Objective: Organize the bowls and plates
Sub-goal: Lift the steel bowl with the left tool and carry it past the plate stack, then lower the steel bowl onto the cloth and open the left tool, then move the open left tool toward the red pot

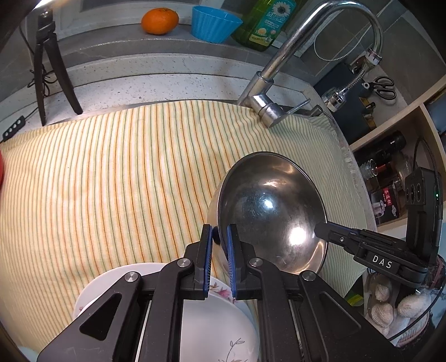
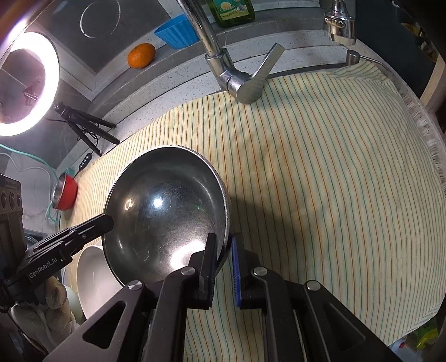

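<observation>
A steel bowl is held tilted above the striped cloth, gripped on opposite rims. My left gripper is shut on its left rim; my right gripper is shut on its right rim. The bowl also shows in the right wrist view. The right gripper shows in the left wrist view, the left gripper in the right wrist view. Below the left gripper lie white floral plates, also seen in the right wrist view. A small red bowl stands at the cloth's far left.
A chrome faucet arches over the cloth's back edge. A blue cup, an orange and a green bottle stand on the back ledge. A black tripod stands back left. A shelf with jars is at right.
</observation>
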The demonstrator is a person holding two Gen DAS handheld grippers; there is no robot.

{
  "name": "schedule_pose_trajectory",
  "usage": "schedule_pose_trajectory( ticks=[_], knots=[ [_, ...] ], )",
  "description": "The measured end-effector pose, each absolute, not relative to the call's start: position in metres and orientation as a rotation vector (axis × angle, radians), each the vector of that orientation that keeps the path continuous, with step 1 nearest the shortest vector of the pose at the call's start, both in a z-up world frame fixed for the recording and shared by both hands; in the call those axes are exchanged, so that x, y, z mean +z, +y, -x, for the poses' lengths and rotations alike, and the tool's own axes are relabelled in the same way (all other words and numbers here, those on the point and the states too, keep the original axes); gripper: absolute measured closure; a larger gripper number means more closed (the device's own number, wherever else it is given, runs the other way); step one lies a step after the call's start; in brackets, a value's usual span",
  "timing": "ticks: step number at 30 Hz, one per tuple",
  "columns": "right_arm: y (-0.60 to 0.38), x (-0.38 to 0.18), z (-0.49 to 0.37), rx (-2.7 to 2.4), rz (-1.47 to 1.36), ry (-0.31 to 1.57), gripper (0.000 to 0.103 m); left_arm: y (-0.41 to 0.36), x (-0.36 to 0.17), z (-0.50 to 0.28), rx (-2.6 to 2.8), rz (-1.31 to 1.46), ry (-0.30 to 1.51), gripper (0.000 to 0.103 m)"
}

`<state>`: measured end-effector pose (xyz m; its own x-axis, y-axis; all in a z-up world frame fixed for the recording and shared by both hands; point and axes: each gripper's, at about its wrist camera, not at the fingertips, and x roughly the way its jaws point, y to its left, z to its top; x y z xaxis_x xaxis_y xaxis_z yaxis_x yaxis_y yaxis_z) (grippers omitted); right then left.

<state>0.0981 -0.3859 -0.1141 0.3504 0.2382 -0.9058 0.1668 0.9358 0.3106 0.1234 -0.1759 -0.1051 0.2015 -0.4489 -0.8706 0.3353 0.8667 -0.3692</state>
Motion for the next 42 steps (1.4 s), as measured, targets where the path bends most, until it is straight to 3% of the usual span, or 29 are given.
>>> schedule_pose_trajectory(
  ticks=[18, 23, 42],
  knots=[
    [-0.381, -0.114, -0.097, 0.031, -0.357, 1.215, 0.092, -0.171, -0.112, -0.125, -0.551, 0.104, 1.27, 0.093],
    [-0.381, -0.106, -0.099, 0.008, -0.35, 1.185, 0.082, -0.161, -0.108, -0.125, -0.547, 0.117, 1.26, 0.089],
    [-0.322, -0.059, -0.123, 0.079, -0.293, 1.071, 0.076, -0.078, -0.075, -0.132, -0.449, 0.203, 1.161, 0.089]
  ],
)
